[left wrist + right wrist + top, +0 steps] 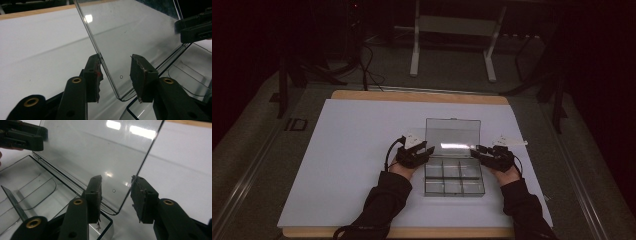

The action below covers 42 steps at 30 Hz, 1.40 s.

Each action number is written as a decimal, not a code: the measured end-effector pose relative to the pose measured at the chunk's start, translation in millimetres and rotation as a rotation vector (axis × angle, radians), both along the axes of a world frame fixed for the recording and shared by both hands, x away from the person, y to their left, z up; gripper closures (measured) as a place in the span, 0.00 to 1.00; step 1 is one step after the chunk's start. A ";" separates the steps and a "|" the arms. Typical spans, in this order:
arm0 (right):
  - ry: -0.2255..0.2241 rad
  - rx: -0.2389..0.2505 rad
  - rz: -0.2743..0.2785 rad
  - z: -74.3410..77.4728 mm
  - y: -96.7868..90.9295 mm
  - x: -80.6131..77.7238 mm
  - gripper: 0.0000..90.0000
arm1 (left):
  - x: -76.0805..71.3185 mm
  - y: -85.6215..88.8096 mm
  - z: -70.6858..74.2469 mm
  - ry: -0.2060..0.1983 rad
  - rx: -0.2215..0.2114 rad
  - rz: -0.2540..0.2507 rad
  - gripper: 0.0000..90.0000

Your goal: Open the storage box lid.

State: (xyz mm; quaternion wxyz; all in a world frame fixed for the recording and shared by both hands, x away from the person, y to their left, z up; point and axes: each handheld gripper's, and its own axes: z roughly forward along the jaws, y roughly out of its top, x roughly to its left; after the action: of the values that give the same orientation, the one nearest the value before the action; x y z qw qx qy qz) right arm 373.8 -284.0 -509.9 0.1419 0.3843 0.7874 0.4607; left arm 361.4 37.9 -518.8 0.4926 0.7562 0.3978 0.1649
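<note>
Your left gripper (115, 75) and right gripper (117, 195), jaws wide, straddle the clear box's (454, 179) raised lid (453, 133) near the desk's middle; next, probably squeeze its corners.

Table (362, 150): white top, pale wood edge showing at the far and near sides. Compartment box (454, 180): clear, colourless plastic; lid (453, 131) equally clear, with bright white glare patches. Left tongs (424, 150) and right tongs (478, 149): black, with brass-coloured rivets; a small red mark on one left pad. Sleeves (384, 200): black. Floor (257, 135): dull grey-green.
</note>
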 end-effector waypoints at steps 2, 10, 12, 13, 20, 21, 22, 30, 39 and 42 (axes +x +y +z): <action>0.013 0.004 -0.007 0.0 0.4 0.8 0.66 | 1.6 -0.2 -0.8 0.026 -0.011 -0.006 0.67; 0.038 0.007 -0.022 0.6 2.8 2.4 0.64 | 1.6 -2.5 -1.9 0.038 -0.007 0.002 0.64; 0.045 0.009 -0.029 0.4 3.3 2.6 0.63 | 1.7 -2.8 -1.8 0.042 -0.005 0.006 0.63; 0.048 0.008 -0.032 0.5 3.6 2.8 0.62 | 2.0 -2.8 -1.7 0.049 -0.006 0.008 0.63; 0.077 0.014 -0.052 0.2 4.6 4.4 0.60 | 3.9 -2.7 -2.1 0.079 -0.010 0.021 0.60; 0.078 0.016 -0.055 -0.1 4.4 4.8 0.60 | 3.9 -2.7 -2.1 0.081 -0.009 0.022 0.60; 0.080 0.016 -0.056 -0.1 4.3 4.9 0.59 | 4.1 -2.8 -2.3 0.083 -0.011 0.025 0.60; 0.098 0.025 -0.069 -0.7 3.4 5.5 0.59 | 5.0 -3.3 -3.3 0.110 -0.023 0.030 0.57; 0.117 0.048 -0.080 -2.0 2.7 6.2 0.59 | 5.5 -3.7 -3.1 0.143 -0.036 0.046 0.57; 0.119 0.048 -0.088 -2.3 2.7 6.1 0.57 | 5.5 -4.3 -3.2 0.150 -0.024 0.060 0.54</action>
State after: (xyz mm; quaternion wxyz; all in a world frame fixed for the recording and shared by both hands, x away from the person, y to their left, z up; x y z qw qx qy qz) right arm 380.0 -281.3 -512.1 0.1055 0.4486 0.7655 0.4491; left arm 366.9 33.6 -522.0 0.4655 0.7480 0.4581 0.1178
